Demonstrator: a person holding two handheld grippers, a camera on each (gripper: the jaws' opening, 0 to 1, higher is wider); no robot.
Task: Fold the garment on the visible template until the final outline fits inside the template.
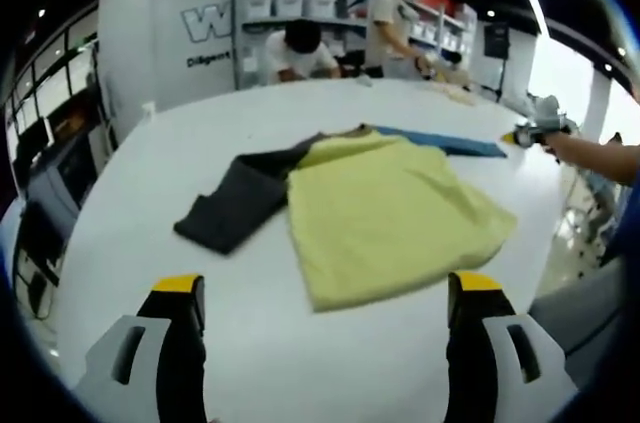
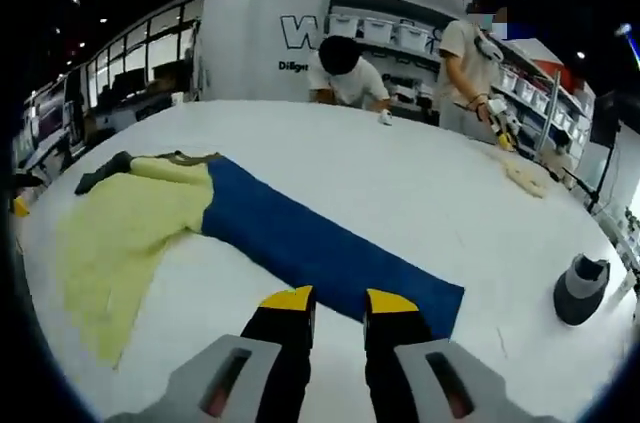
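Observation:
A garment with a yellow body point(image 1: 390, 213) lies flat on the white table point(image 1: 200, 133). Its dark grey sleeve point(image 1: 232, 205) spreads to the left and its blue sleeve point(image 1: 450, 143) reaches toward the far right. My left gripper point(image 1: 330, 293) is wide open above the table, just short of the garment's near hem. In the right gripper view the yellow body point(image 2: 125, 228) is at the left and the blue sleeve point(image 2: 320, 243) runs across to my right gripper point(image 2: 340, 301). Its jaws stand a narrow gap apart at the sleeve's near edge, by the cuff. The right gripper point(image 1: 538, 131) also shows, held by an arm.
A grey cap-like object point(image 2: 582, 288) sits on the table to the right of the cuff. A pale cloth point(image 2: 525, 175) lies near the far edge, where two people point(image 2: 350, 68) work. Shelves with bins point(image 2: 385, 31) line the back wall.

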